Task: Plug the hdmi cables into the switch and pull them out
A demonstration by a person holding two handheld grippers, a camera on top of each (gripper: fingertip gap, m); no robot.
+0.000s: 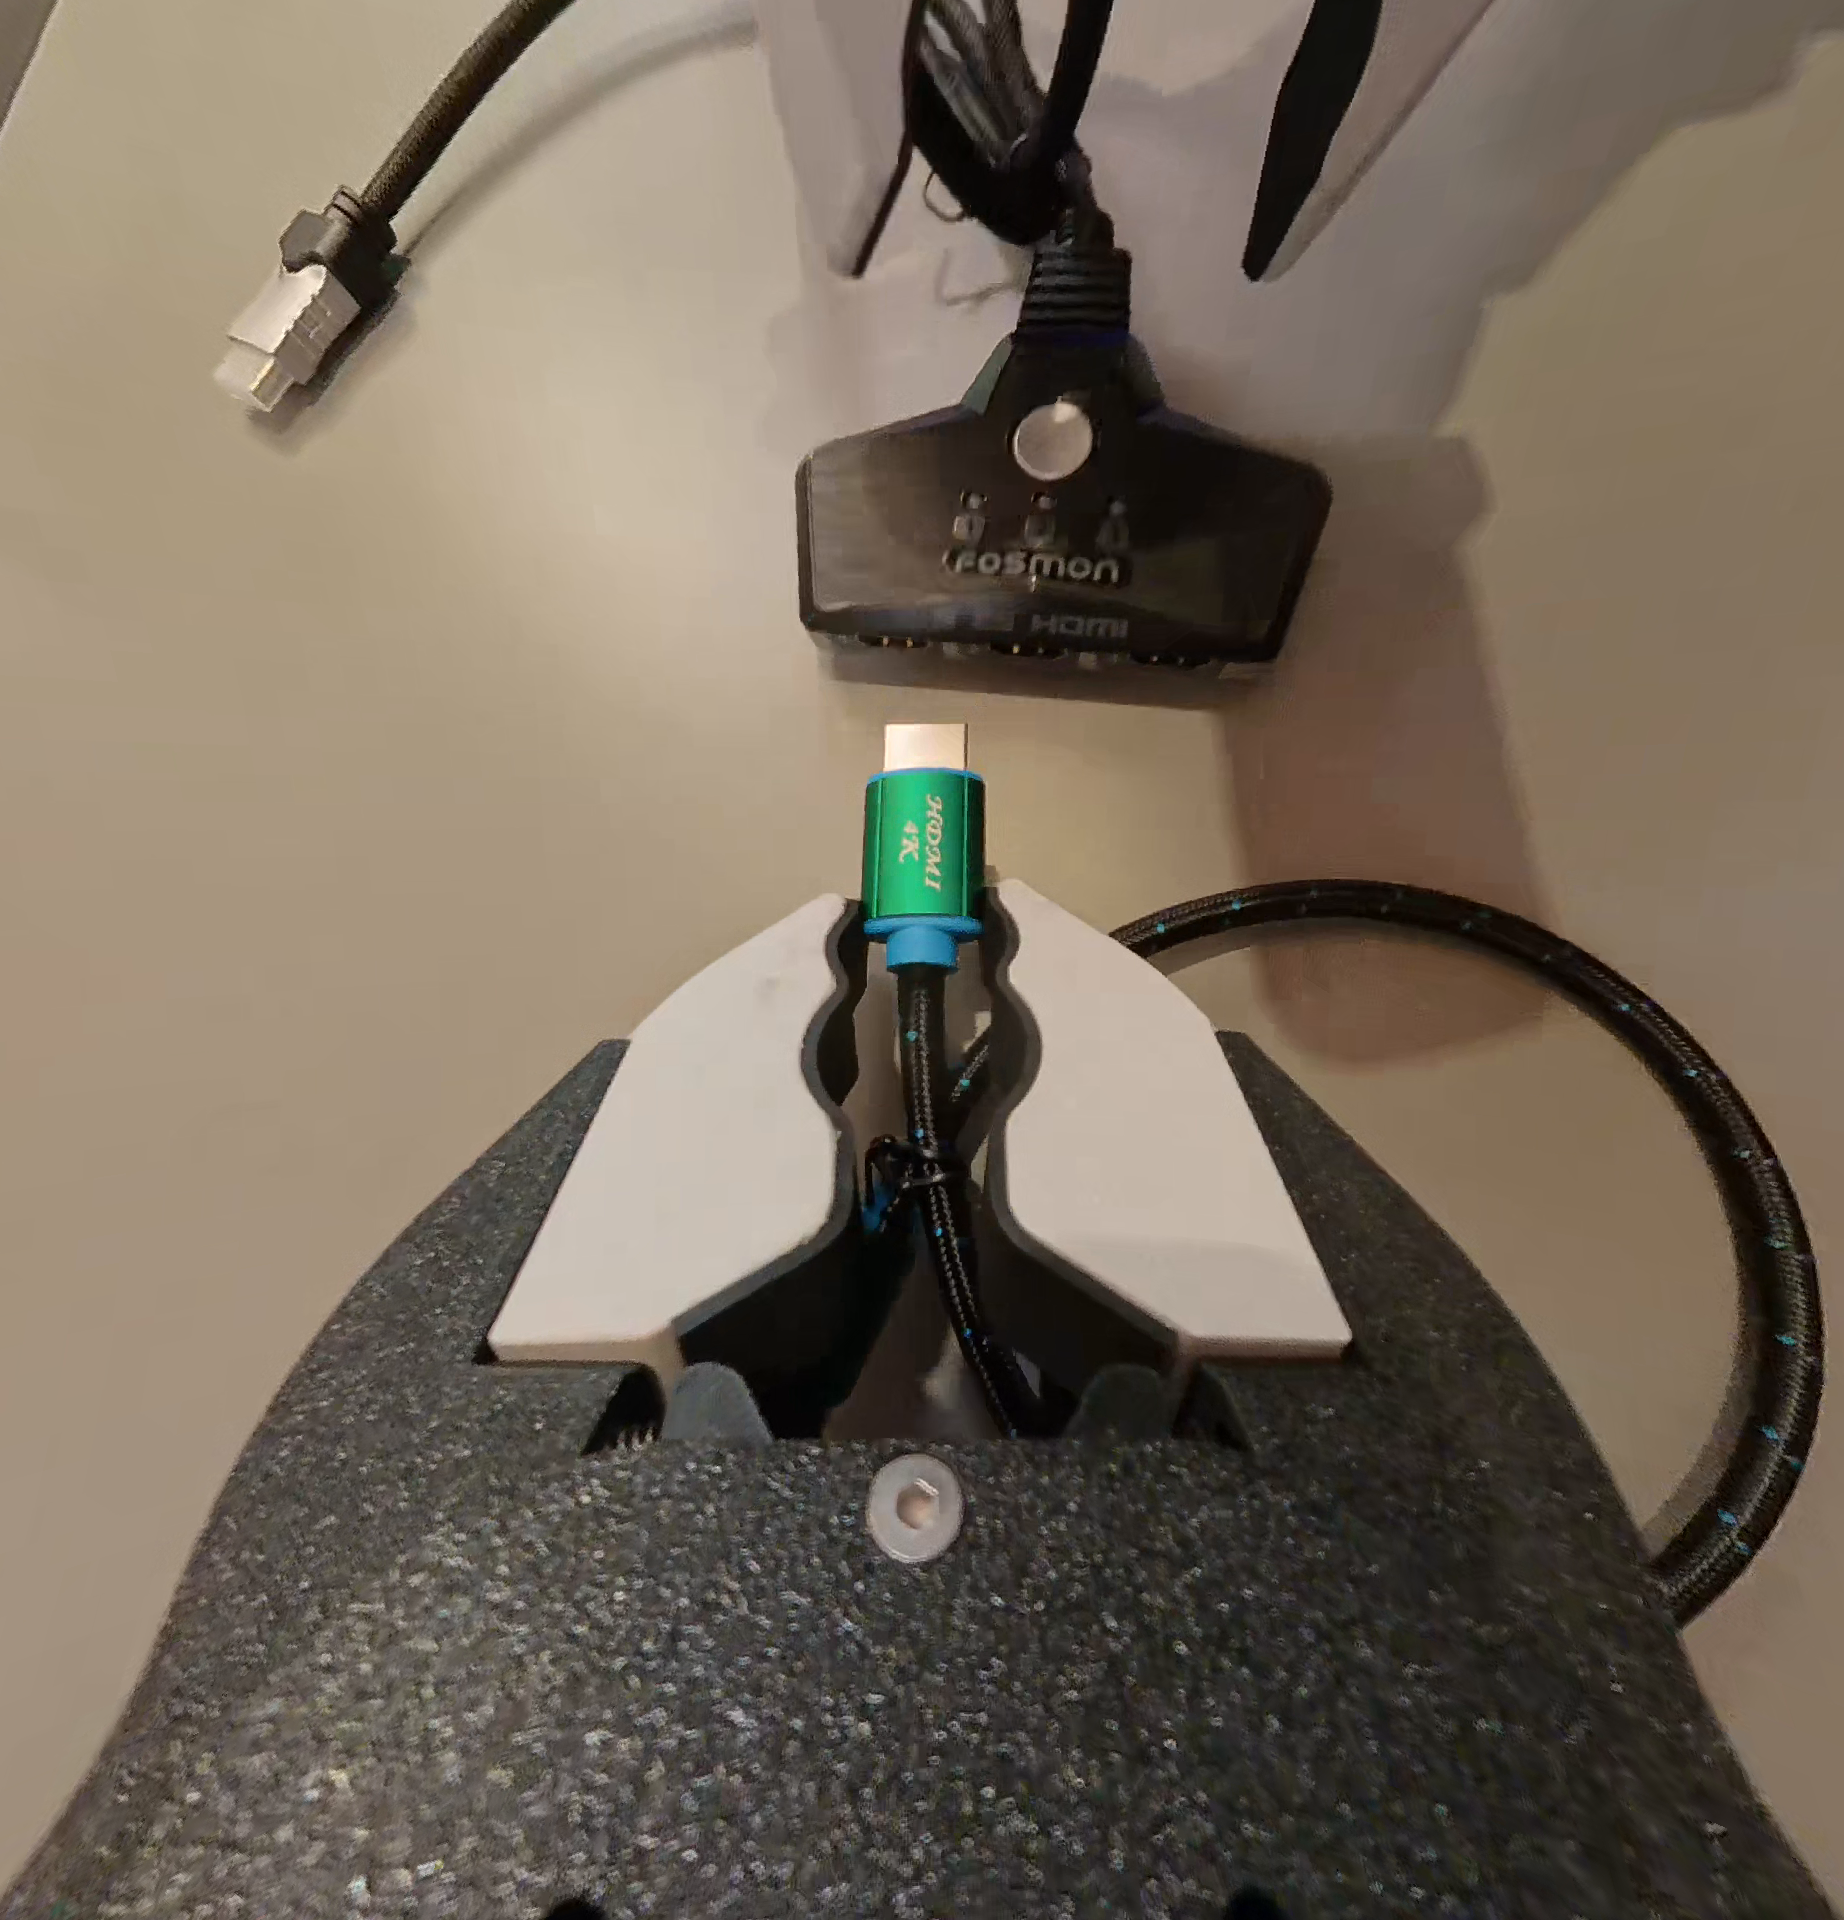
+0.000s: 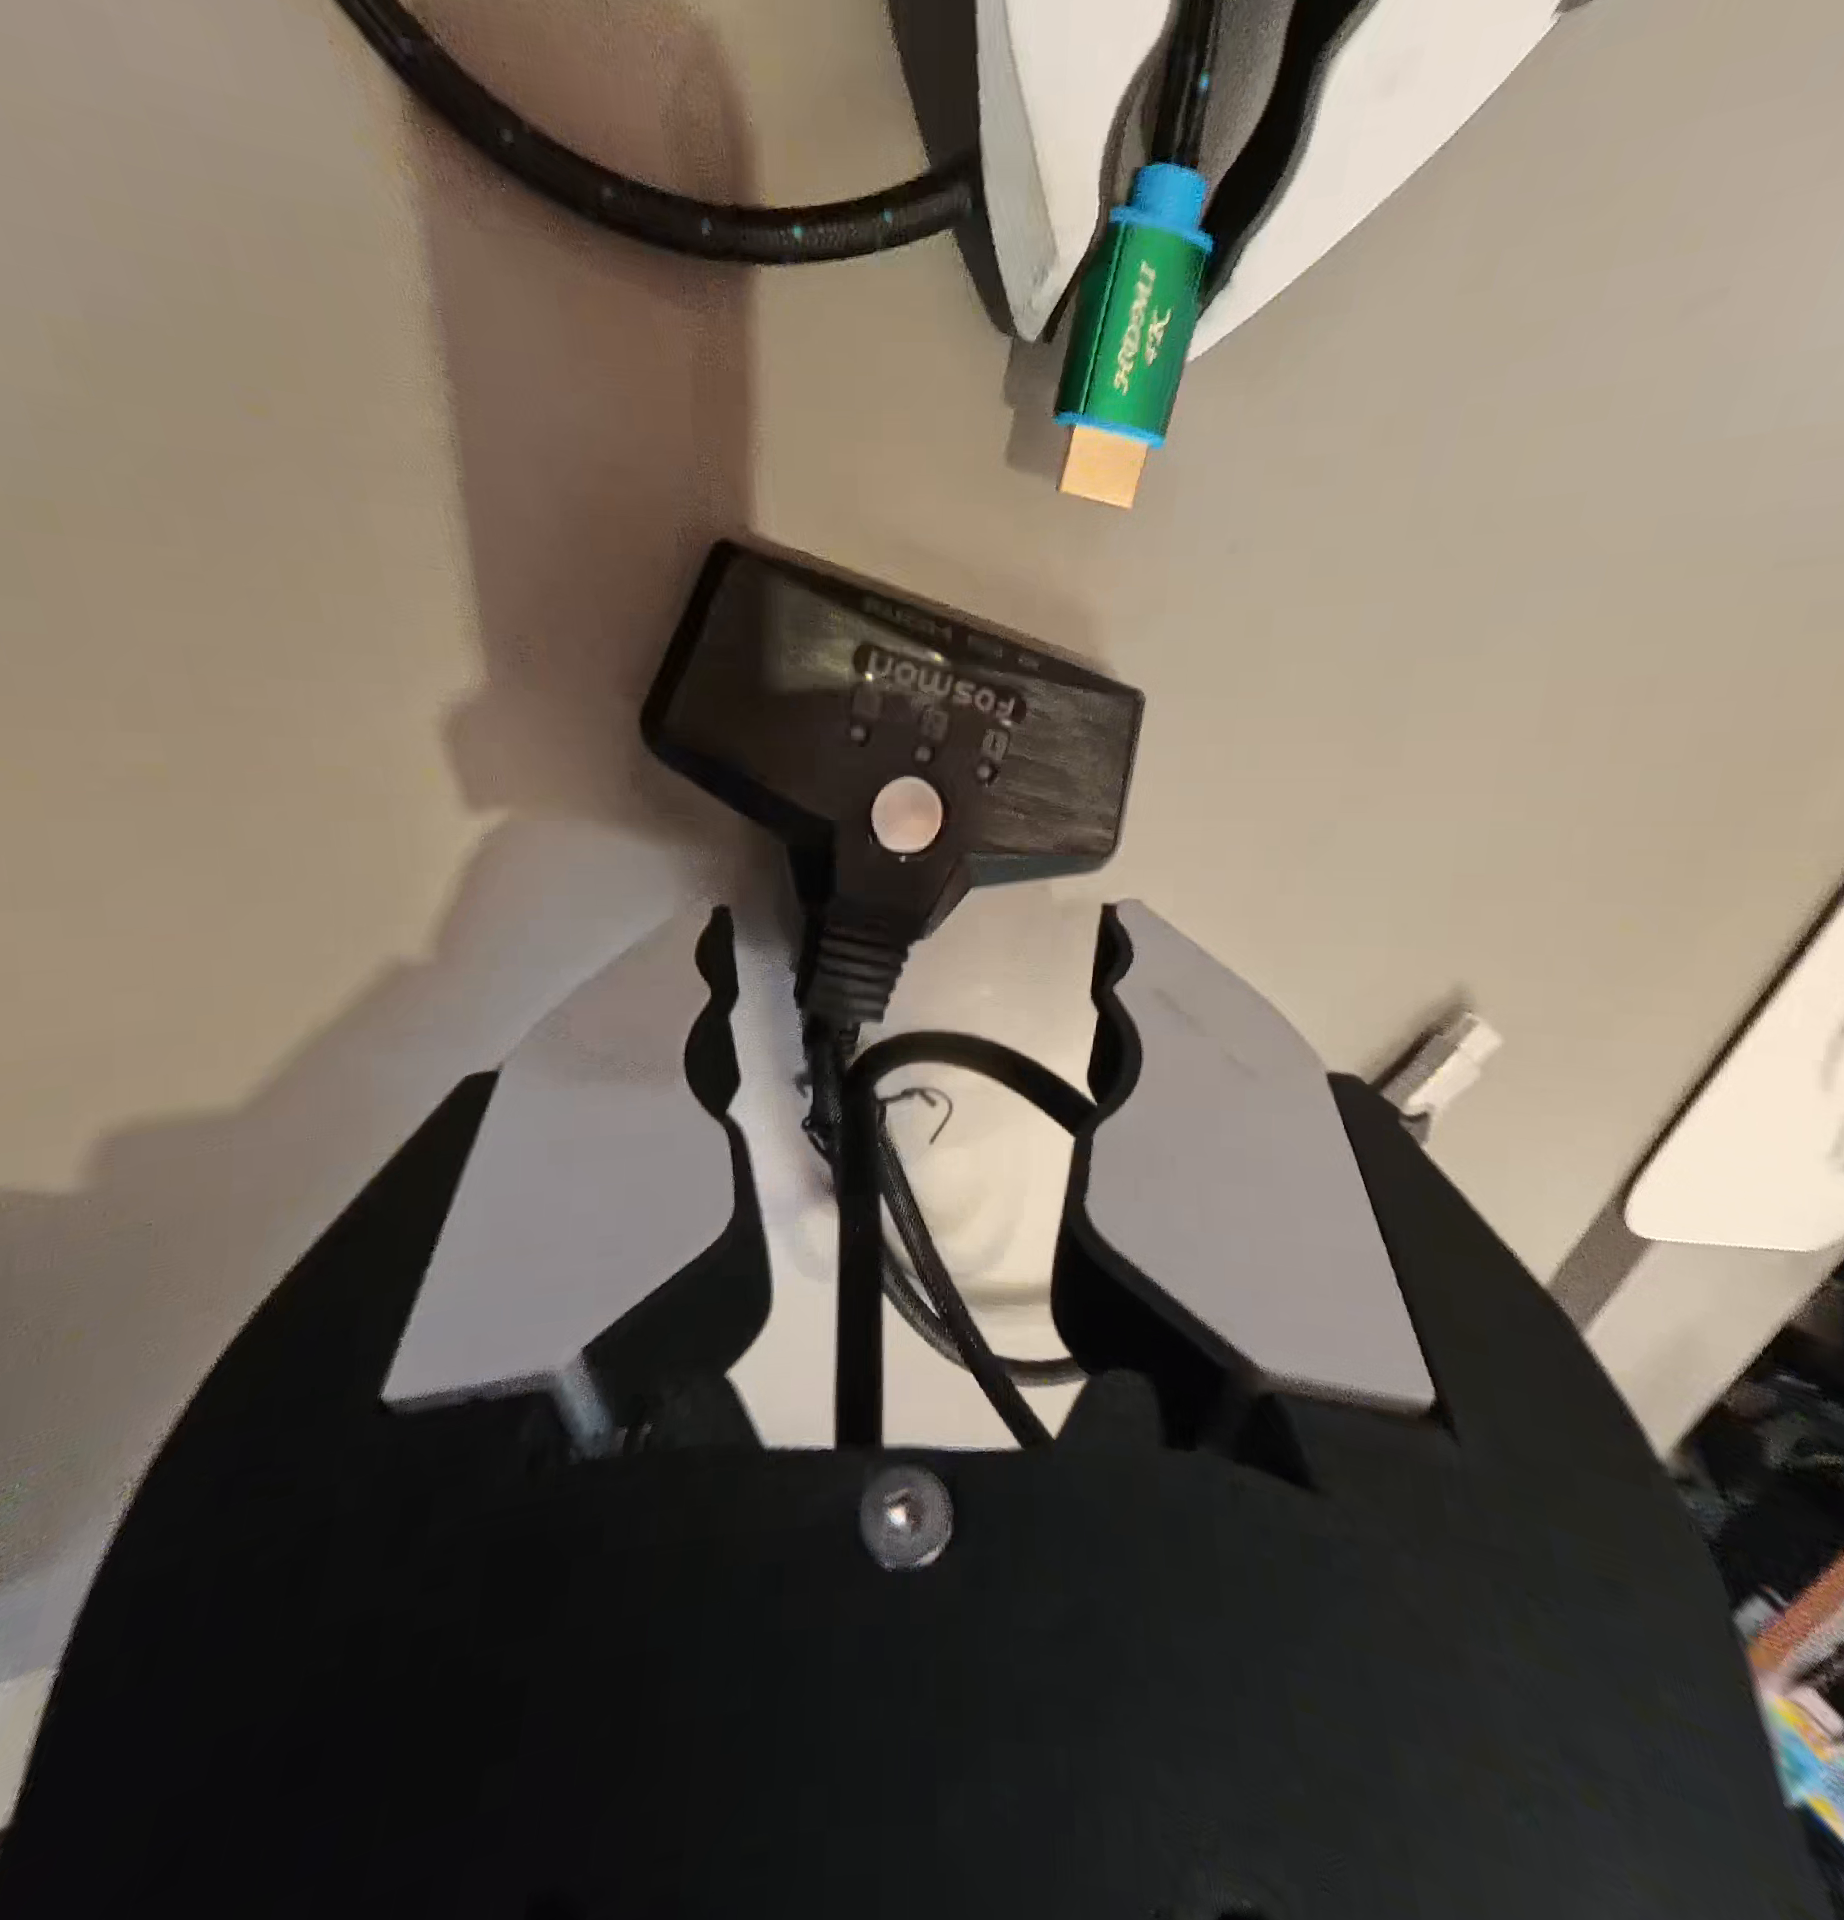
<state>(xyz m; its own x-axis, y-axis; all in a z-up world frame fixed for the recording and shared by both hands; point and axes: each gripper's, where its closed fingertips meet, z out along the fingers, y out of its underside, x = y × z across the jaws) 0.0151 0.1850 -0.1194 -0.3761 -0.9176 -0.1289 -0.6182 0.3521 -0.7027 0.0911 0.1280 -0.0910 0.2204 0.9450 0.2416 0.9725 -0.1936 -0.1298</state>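
Note:
My left gripper (image 1: 923,904) is shut on the rear end of a green HDMI plug (image 1: 923,847) with blue collars. The plug's metal tip points at the port side of a black switch box (image 1: 1063,551) and stops a short way from it. The right wrist view shows the same plug (image 2: 1131,312) pinched between the left gripper's white fingers (image 2: 1011,239). My right gripper (image 2: 913,925) is open. Its fingers stand on either side of the box's cable stub (image 2: 850,966) without touching it, just behind the box (image 2: 897,717).
A silver-tipped plug on a black cable (image 1: 294,322) lies at the far left on the beige table (image 1: 482,727), and also shows in the right wrist view (image 2: 1437,1060). The green plug's braided cable (image 1: 1624,1039) loops to the right. A white object (image 2: 1780,1091) lies beyond the table's edge.

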